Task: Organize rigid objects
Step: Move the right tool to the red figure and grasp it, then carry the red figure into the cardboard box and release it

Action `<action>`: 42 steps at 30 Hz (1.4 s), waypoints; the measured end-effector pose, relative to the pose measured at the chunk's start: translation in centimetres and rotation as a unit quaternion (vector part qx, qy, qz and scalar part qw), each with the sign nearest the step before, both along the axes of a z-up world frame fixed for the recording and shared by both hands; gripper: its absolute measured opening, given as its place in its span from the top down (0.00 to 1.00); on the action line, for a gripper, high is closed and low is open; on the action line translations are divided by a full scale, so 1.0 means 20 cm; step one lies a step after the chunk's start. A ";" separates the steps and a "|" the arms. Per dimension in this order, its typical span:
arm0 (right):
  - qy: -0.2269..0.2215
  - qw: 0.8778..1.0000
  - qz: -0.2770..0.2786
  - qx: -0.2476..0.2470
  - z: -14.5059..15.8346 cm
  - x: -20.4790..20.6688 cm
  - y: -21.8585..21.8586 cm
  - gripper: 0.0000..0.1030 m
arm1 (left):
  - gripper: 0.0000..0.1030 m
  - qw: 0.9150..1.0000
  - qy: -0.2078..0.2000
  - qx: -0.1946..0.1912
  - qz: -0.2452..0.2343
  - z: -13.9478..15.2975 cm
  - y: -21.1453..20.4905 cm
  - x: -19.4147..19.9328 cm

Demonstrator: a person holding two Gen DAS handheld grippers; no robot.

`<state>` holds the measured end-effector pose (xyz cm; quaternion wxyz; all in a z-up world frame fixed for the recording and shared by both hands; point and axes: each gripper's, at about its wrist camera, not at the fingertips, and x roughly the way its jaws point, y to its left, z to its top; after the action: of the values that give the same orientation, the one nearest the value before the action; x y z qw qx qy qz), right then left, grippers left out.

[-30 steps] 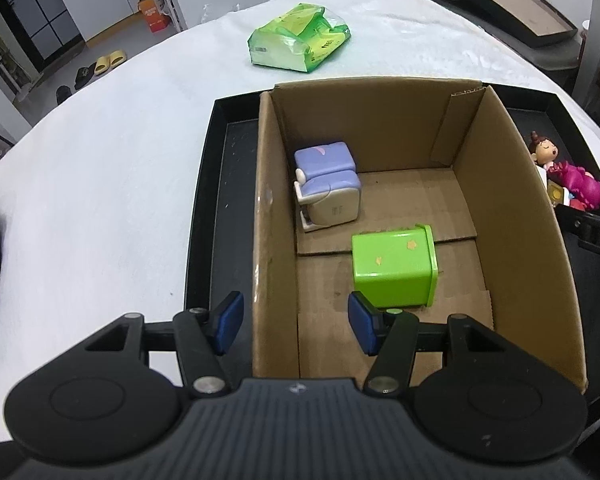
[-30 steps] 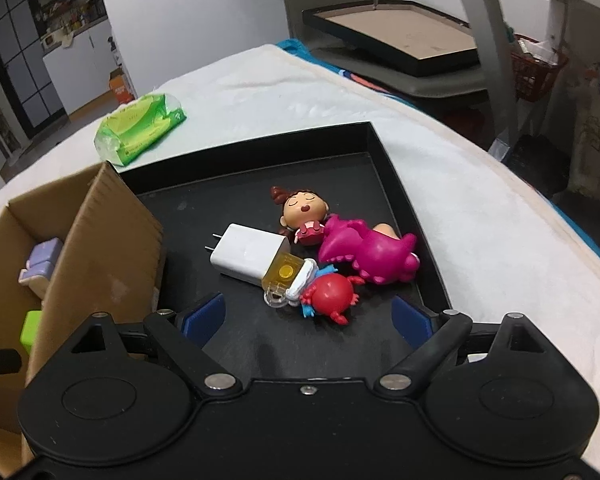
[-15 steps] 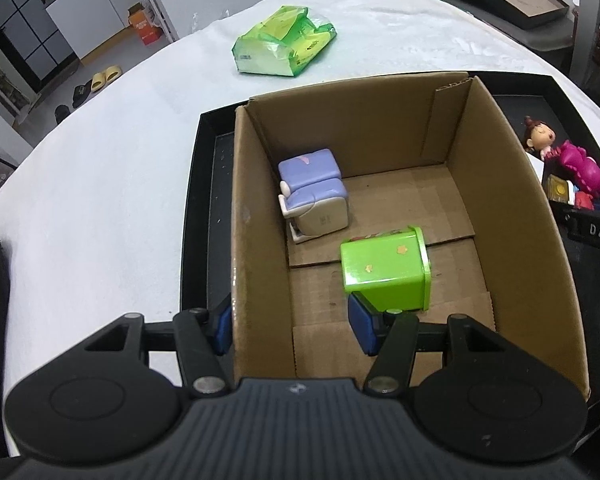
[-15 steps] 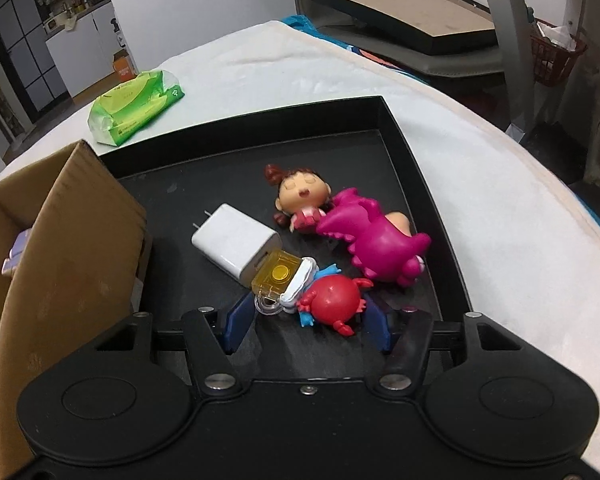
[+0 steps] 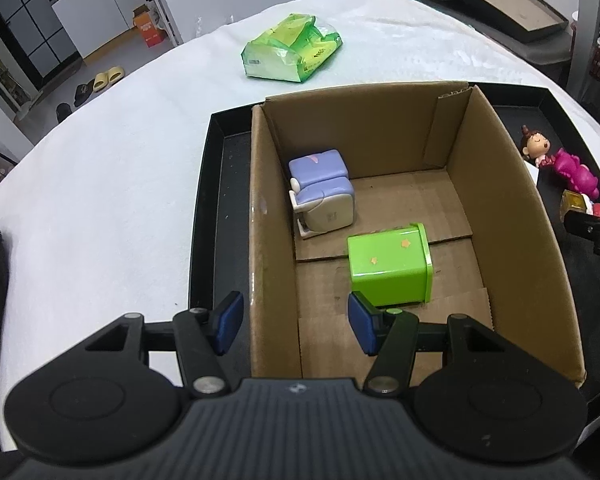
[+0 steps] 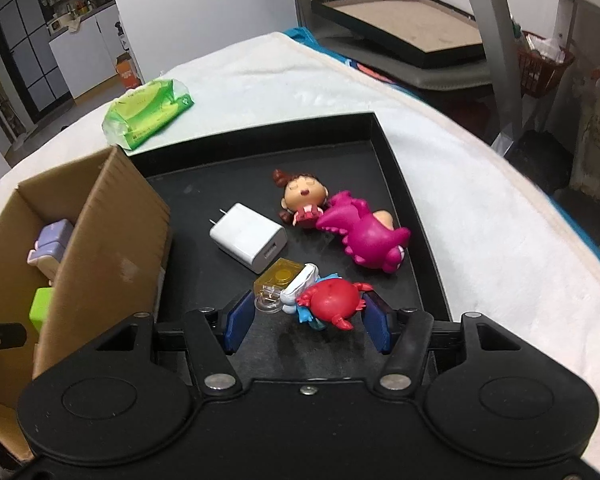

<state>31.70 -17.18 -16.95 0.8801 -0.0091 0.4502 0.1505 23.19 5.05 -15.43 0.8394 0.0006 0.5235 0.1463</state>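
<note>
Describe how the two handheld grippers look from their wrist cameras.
Both look alike: the left gripper and right gripper have matte black plastic bodies with two round discs, black finger arms with silver pivot screws, and blue rectangular pads. The left body has a ribbed grey centre panel with a small emblem. No cables or sleeves are clearly visible.

Both views bright, even indoor light from above, soft shadows only. Strong fisheye bend at edges. Mild glare on green box (image 5: 388, 268) top and black tray (image 6: 400, 184) floor. Sharp centre, bg slightly soft.
</note>
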 end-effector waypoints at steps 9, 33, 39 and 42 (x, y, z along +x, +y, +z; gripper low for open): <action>-0.035 0.999 0.006 -0.006 0.18 -0.04 0.04 0.45 | 0.45 1.000 -0.013 -0.008 -0.017 0.02 0.00 -0.04; -0.103 0.992 0.061 -0.039 0.52 -0.17 0.37 0.45 | 0.83 0.997 -0.046 -0.067 -0.005 0.03 0.13 -0.13; -0.103 0.990 0.084 -0.040 0.54 -0.21 0.49 0.45 | 0.89 0.995 -0.043 -0.086 0.005 0.01 0.18 -0.14; -0.101 0.989 0.099 -0.045 0.53 -0.23 0.55 0.45 | 0.89 0.995 -0.045 -0.092 0.007 0.01 0.19 -0.14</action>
<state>27.15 -6.12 -6.33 0.9005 -0.1081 0.3624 0.2148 20.33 8.85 -15.20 0.8577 -0.0870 0.4961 0.1030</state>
